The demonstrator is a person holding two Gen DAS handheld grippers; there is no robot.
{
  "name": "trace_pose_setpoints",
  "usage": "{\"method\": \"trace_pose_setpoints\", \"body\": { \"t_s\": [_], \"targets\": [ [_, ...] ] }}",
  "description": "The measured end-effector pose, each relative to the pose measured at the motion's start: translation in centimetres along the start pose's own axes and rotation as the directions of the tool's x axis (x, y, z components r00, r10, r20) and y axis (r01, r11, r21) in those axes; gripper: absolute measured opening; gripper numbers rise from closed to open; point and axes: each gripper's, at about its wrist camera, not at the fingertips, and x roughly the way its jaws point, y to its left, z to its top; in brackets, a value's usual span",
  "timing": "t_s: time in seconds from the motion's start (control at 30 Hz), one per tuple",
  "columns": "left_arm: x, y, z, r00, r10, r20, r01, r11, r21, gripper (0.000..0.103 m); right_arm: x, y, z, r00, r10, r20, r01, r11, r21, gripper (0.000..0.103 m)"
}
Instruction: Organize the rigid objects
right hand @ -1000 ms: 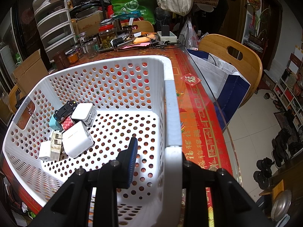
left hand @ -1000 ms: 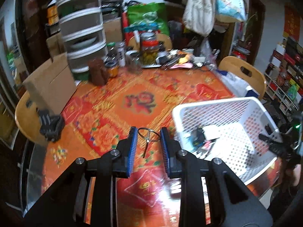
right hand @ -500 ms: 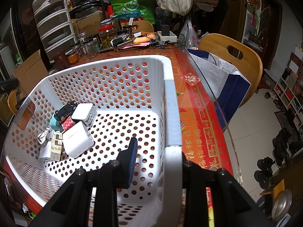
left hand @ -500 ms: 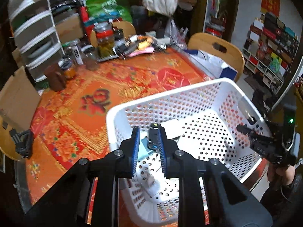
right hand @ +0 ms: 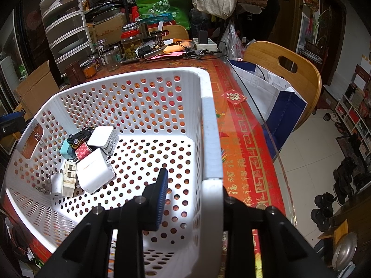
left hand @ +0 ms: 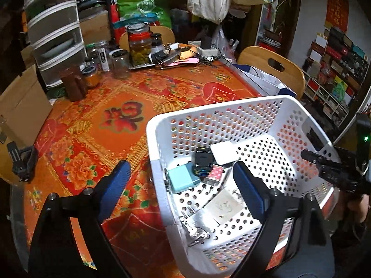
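Left gripper (left hand: 180,178) is held with its jaws spread wide, just opened, straddling the near-left corner of the white basket (left hand: 231,102), nothing between the pads. Below and slightly ahead, the key ring (left hand: 193,229) lies on the basket floor beside the chargers (left hand: 183,180). Right gripper (right hand: 192,192) is clamped on the opposite basket wall.

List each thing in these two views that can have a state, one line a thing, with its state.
left gripper: fingers wide apart, just opened, nothing between them, straddling the basket's near wall
right gripper: shut on the basket's side wall
basket: upright on the table, holding small items
toy car: lying in the basket
white charger: lying in the basket
glass jar: lid on, upright
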Motion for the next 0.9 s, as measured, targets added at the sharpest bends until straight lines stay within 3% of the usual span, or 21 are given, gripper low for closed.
{"method": "trace_pose_setpoints", "body": {
  "t_s": [0.07,0.1,0.13,0.27,0.4,0.47,0.67,0.9],
  "targets": [
    [0.1,-0.2,-0.5,1.000,-0.009,0.011,0.008,1.000,0.008,0.099,0.0,0.0,0.0,1.000,-0.010,0.002,0.010,1.000,-0.002,0.047],
    [0.1,-0.4,-0.7,1.000,-0.011,0.020,0.010,1.000,0.012,0.103,0.0,0.0,0.0,1.000,-0.020,0.003,0.020,1.000,-0.003,0.064],
    [0.0,-0.6,-0.9,0.999,-0.009,0.034,0.008,1.000,0.017,0.103,-0.1,0.0,-0.1,1.000,-0.028,0.006,0.028,1.000,-0.003,0.072],
    [-1.1,-1.5,-2.1,0.995,0.034,0.093,-0.040,0.998,0.055,0.103,-1.5,0.3,-0.3,0.999,-0.054,-0.003,0.054,0.998,0.009,0.073],
    [-3.6,-1.8,-3.2,0.987,0.066,0.147,-0.075,0.996,0.056,0.103,-5.9,1.6,-1.2,0.991,-0.095,0.094,0.095,0.995,0.009,0.089],
    [-5.3,-1.6,-4.1,0.981,0.088,0.170,-0.096,0.995,0.039,0.103,-8.2,2.4,-1.8,0.985,-0.087,0.151,0.085,0.996,0.019,0.092],
    [-11.4,-1.0,-7.8,0.973,0.035,0.230,-0.034,0.999,-0.005,0.103,-15.7,6.7,-5.4,0.948,-0.080,0.309,0.082,0.997,0.007,0.101],
    [-20.6,-2.6,-13.0,0.930,0.072,0.359,-0.074,0.997,-0.009,0.103,-22.1,10.2,-10.1,0.913,-0.049,0.405,0.050,0.999,0.009,0.103]
  ]
}}
